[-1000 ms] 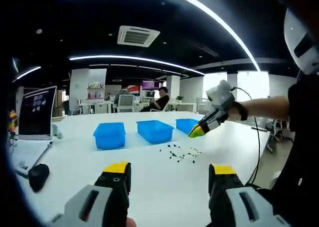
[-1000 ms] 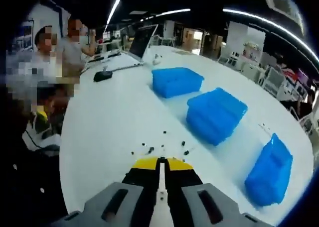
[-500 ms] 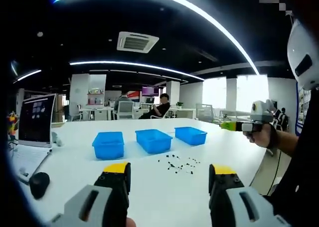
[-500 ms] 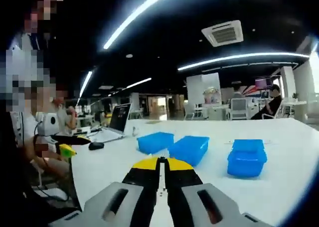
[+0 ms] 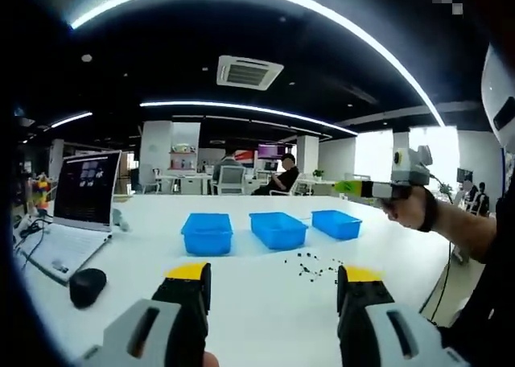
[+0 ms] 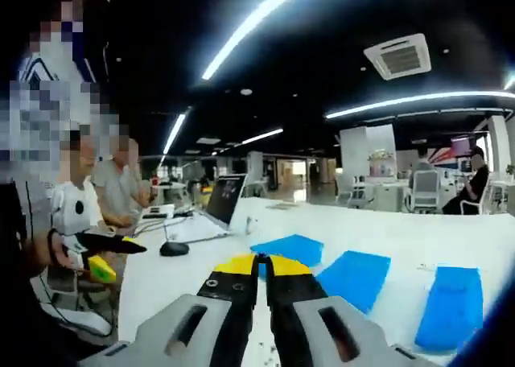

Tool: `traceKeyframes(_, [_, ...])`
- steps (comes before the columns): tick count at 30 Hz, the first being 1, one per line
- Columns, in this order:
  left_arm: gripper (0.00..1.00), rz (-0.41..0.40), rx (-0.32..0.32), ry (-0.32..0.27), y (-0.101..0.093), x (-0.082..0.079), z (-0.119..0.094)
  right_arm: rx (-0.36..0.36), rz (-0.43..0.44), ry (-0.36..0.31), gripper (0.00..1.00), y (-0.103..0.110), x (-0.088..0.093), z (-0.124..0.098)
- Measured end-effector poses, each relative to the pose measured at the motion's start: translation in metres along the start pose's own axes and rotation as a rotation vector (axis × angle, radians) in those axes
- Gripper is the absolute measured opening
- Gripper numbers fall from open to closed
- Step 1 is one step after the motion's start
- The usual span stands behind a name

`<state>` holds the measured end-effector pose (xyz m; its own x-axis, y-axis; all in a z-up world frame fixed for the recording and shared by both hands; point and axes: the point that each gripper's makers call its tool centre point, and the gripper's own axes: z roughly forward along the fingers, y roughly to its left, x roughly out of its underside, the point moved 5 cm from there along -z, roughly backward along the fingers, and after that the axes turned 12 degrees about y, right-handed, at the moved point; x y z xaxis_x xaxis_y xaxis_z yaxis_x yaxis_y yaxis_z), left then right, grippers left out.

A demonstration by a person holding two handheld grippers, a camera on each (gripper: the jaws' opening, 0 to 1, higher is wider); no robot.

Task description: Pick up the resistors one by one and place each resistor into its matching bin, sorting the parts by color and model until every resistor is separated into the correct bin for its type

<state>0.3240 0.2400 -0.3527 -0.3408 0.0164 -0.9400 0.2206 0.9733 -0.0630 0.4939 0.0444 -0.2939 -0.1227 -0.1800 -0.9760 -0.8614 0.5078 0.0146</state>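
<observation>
An open-plan office with a dark ceiling and long curved light strips is being shown around a wide white table (image 5: 265, 303). In the left gripper view, three shallow blue plastic bins are being seen in a row on the table: the left bin (image 5: 207, 232), the middle bin (image 5: 278, 228) and the right bin (image 5: 336, 223). A scatter of small dark resistors (image 5: 312, 267) is lying loose on the table just in front of the middle and right bins, outside all of them. An open laptop (image 5: 80, 202) and a black computer mouse (image 5: 87, 286) are being seen at the table's left end. The left gripper (image 5: 273, 282), grey with yellow tips, is being held released, its jaws standing wide apart with nothing between them, well short of the resistors. The right gripper (image 5: 342, 187) is being held up above the table's right side by a hand (image 5: 410, 210). In the right gripper view, the right gripper (image 6: 259, 264) is clenched, its yellow tips pressed together; whether anything is being pinched cannot be told.
</observation>
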Motion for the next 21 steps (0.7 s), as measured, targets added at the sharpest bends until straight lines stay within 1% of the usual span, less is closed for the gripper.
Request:
traceKeyframes(2, [0.64,0.002,-0.043,-0.004,0.006,-0.001,-0.003,-0.035,0.008,0.007,0.07,-0.001,-0.014,0.029])
traceKeyframes(3, [0.64,-0.004,-0.074,-0.006,0.011,-0.001,-0.004,-0.036,-0.009,0.011,0.07,-0.005,-0.022,0.049])
traceKeyframes(4, [0.65,-0.014,-0.107,-0.006,0.016,-0.001,-0.006,-0.054,-0.016,0.025,0.07,-0.007,-0.026,0.065])
traceKeyframes(5, [0.65,-0.022,-0.126,-0.008,0.02,-0.001,-0.008,-0.066,-0.015,0.03,0.07,-0.008,-0.031,0.08])
traceKeyframes(6, [0.65,-0.027,-0.144,-0.011,0.023,-0.002,-0.01,-0.069,-0.015,0.031,0.07,-0.01,-0.035,0.09])
traceKeyframes(7, [0.65,-0.031,-0.15,-0.013,0.025,-0.002,-0.011,-0.075,-0.018,0.04,0.07,-0.011,-0.038,0.105])
traceKeyframes(8, [0.65,-0.035,-0.156,-0.015,0.027,-0.002,-0.012,-0.077,-0.014,0.059,0.07,-0.014,-0.04,0.12])
traceKeyframes(9, [0.65,-0.039,-0.164,-0.019,0.029,-0.002,-0.014,-0.073,-0.018,0.064,0.07,-0.016,-0.042,0.134])
traceKeyframes(10, [0.65,-0.04,-0.169,-0.022,0.03,-0.003,-0.015,-0.071,-0.032,0.079,0.07,-0.018,-0.043,0.148])
traceKeyframes(13, [0.64,-0.045,-0.189,-0.03,0.035,-0.004,-0.02,-0.054,-0.048,0.129,0.07,-0.023,-0.04,0.186])
traceKeyframes(16, [0.64,-0.051,-0.208,-0.037,0.039,-0.004,-0.023,-0.032,-0.057,0.166,0.07,-0.028,-0.035,0.212])
traceKeyframes(18, [0.64,-0.057,-0.221,-0.039,0.043,-0.004,-0.025,-0.015,-0.057,0.197,0.07,-0.031,-0.029,0.225])
traceKeyframes(21, [0.64,-0.058,-0.228,-0.04,0.044,-0.005,-0.027,0.001,-0.055,0.218,0.07,-0.035,-0.023,0.236])
